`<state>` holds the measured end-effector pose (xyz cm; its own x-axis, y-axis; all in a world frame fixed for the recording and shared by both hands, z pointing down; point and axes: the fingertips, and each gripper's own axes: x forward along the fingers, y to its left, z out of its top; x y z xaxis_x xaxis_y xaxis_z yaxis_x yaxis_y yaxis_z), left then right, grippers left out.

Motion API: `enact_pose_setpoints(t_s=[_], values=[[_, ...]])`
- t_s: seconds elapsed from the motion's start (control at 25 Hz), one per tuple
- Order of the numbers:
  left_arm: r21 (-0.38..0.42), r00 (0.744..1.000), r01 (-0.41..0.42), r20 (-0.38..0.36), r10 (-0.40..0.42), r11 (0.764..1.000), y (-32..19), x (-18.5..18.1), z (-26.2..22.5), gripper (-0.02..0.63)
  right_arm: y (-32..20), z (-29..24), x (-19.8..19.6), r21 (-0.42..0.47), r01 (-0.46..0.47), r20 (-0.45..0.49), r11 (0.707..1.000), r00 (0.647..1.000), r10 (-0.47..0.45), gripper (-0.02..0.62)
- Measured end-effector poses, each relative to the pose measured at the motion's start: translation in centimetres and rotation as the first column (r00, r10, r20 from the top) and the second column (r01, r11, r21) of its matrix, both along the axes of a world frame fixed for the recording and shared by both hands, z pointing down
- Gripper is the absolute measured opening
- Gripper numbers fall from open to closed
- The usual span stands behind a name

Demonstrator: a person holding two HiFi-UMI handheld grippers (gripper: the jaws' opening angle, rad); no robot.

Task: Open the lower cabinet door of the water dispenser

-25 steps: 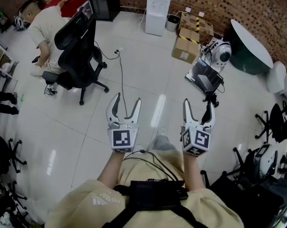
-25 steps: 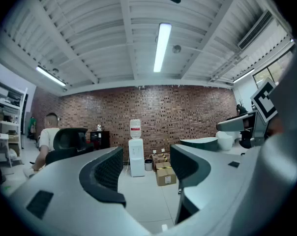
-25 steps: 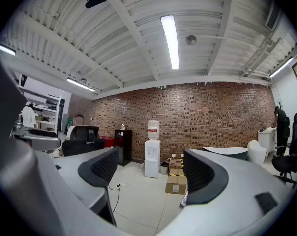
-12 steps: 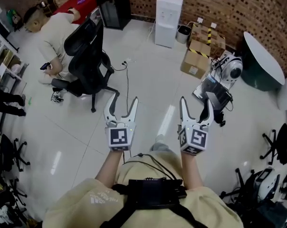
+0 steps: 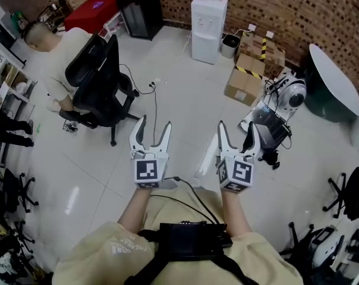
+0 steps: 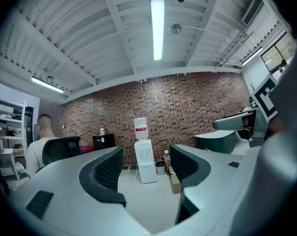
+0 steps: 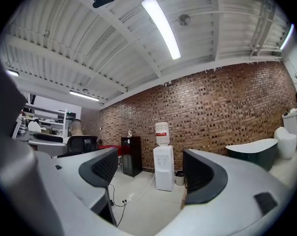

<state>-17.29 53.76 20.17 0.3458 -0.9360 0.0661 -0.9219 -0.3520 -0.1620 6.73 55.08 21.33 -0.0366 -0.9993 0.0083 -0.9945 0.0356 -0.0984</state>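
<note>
The white water dispenser (image 5: 207, 22) with a bottle on top stands against the brick wall at the far end of the tiled floor. Its lower cabinet door (image 5: 204, 47) looks closed. It also shows far off between the jaws as the dispenser (image 6: 147, 163) in the left gripper view and the dispenser (image 7: 163, 173) in the right gripper view. My left gripper (image 5: 154, 129) and right gripper (image 5: 235, 132) are held level side by side in front of the person, both open and empty, well short of the dispenser. The right jaws have just been closing slightly, with nothing between them.
A black office chair (image 5: 102, 76) and a seated person (image 5: 49, 46) are at the left. Cardboard boxes (image 5: 246, 79), a small bin (image 5: 229, 45) and camera gear (image 5: 268, 129) lie right of the path. A cable (image 5: 153, 100) trails on the floor. A black cabinet (image 5: 138, 5) stands left of the dispenser.
The person has walked forward with both grippers. The dispenser and the boxes now sit lower and larger in the head view. The chair has slid towards the left.
</note>
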Motion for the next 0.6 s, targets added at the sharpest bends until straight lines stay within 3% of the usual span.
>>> enact_pose_setpoints(t_s=[0.32,0.6], values=[[-0.038,1.000,0.003,0.000,-0.003,0.999,-5.5,-0.1,1.5,0.290,-4.4,2.8,2.8,-0.064,-0.054,0.016,0.996,0.998,0.055,0.420],[-0.080,0.999,-0.033,-0.008,0.033,0.996,-15.4,-0.7,4.9,0.290,-11.7,2.2,7.9,-0.035,-0.137,-0.055,0.990,0.989,0.135,0.420]])
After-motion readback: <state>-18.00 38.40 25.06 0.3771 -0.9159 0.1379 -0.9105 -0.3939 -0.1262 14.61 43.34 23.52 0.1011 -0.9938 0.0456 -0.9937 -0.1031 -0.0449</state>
